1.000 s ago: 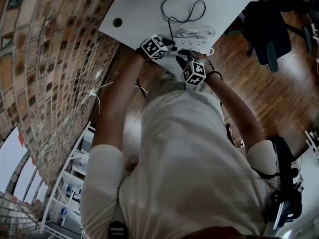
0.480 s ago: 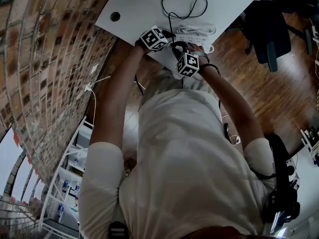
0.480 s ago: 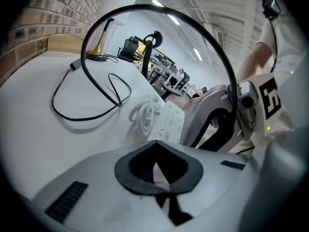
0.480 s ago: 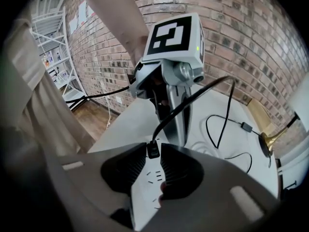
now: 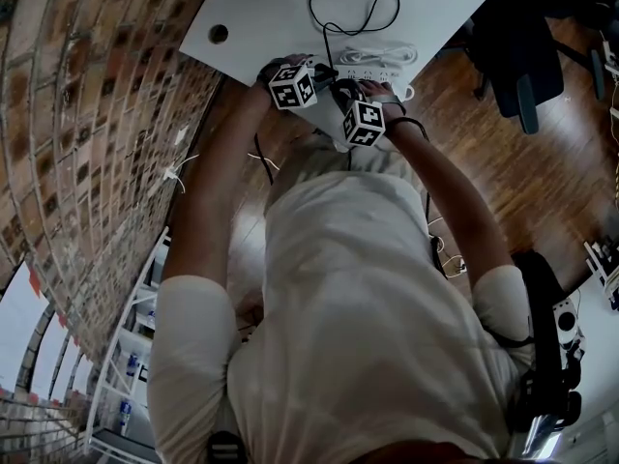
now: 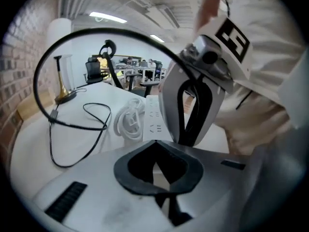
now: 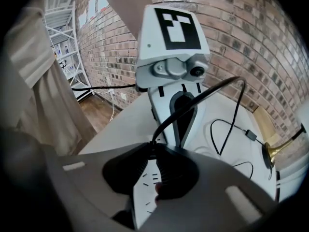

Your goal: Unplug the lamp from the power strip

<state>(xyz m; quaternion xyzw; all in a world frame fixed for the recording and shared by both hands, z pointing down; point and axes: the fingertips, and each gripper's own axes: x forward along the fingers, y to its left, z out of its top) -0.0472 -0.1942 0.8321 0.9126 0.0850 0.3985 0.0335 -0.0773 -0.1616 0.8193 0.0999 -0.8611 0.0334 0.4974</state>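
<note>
A white power strip (image 5: 382, 71) lies on the white table (image 5: 271, 17), its coiled white cord (image 6: 128, 122) beside it. The lamp's black cord (image 5: 363, 13) loops across the table to a brass lamp (image 6: 63, 88). My right gripper (image 7: 152, 151) stands over the strip (image 7: 144, 190). Its jaws are closing, and their pads pinch the black lamp plug where the cord rises out. My left gripper (image 6: 155, 146) is shut, tips down on the strip's near end (image 6: 153, 112). I cannot tell whether it grips anything. The two grippers stand close, facing each other.
The table has a round cable hole (image 5: 219, 34) near its left corner. A brick wall (image 5: 87, 114) runs along the left, with white shelves (image 5: 135, 356) below it. A dark office chair (image 5: 517, 56) stands on the wooden floor at the right.
The right gripper has moved up onto the power strip, closer to the left one. The left gripper's cube has turned a little. The view has shifted slightly.
</note>
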